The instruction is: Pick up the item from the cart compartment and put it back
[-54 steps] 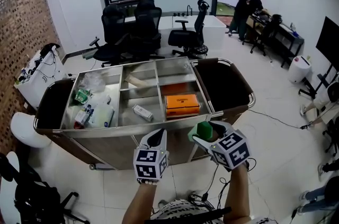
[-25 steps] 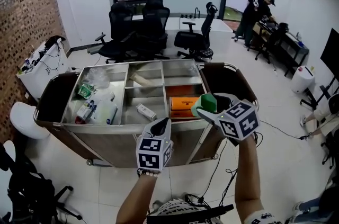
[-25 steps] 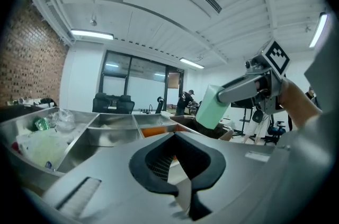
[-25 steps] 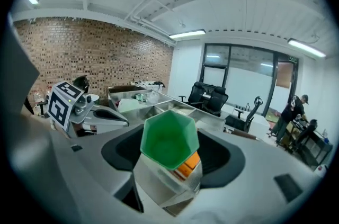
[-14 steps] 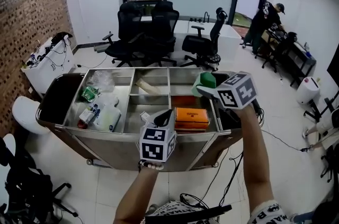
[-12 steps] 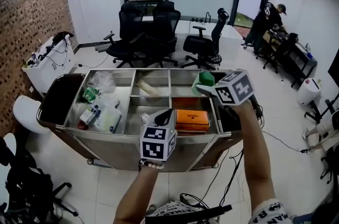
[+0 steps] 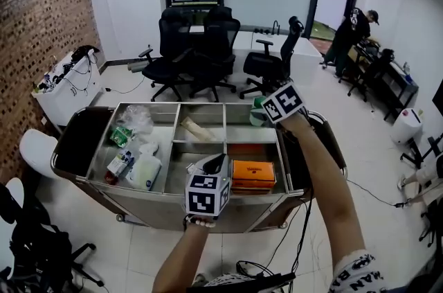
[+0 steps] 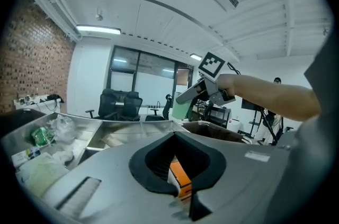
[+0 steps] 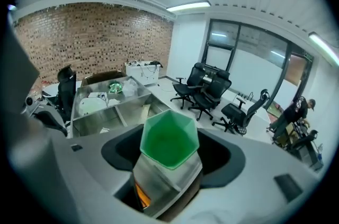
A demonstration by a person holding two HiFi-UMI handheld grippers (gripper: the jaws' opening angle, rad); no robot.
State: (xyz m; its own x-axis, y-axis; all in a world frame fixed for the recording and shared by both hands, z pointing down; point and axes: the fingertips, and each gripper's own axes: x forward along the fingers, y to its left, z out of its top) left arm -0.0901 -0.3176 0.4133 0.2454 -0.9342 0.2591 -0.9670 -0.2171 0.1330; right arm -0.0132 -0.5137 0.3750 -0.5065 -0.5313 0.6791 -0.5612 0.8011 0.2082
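My right gripper (image 7: 258,116) is shut on a green six-sided container (image 7: 257,106), held over the back right compartment of the steel cart (image 7: 142,190). Seen from the right gripper view, the container (image 9: 169,139) fills the space between the jaws, its open green end facing away. My left gripper (image 7: 218,161) hangs over the cart's front middle compartment with its jaws closed together and nothing in them. Through the left gripper view the right gripper (image 8: 192,94) and the green container (image 8: 181,108) show ahead. An orange box (image 7: 253,174) lies in the front right compartment.
The left compartments hold a white bottle (image 7: 145,172), a clear bag (image 7: 138,118) and small packets. A tan item (image 7: 197,130) lies in the back middle compartment. Black office chairs (image 7: 201,49) stand behind the cart. A person (image 7: 354,32) works at a bench, far right.
My right gripper carried the green container from beside the cart's front right corner away from me to above the back right compartment. My left gripper edged forward over the cart's front rim.
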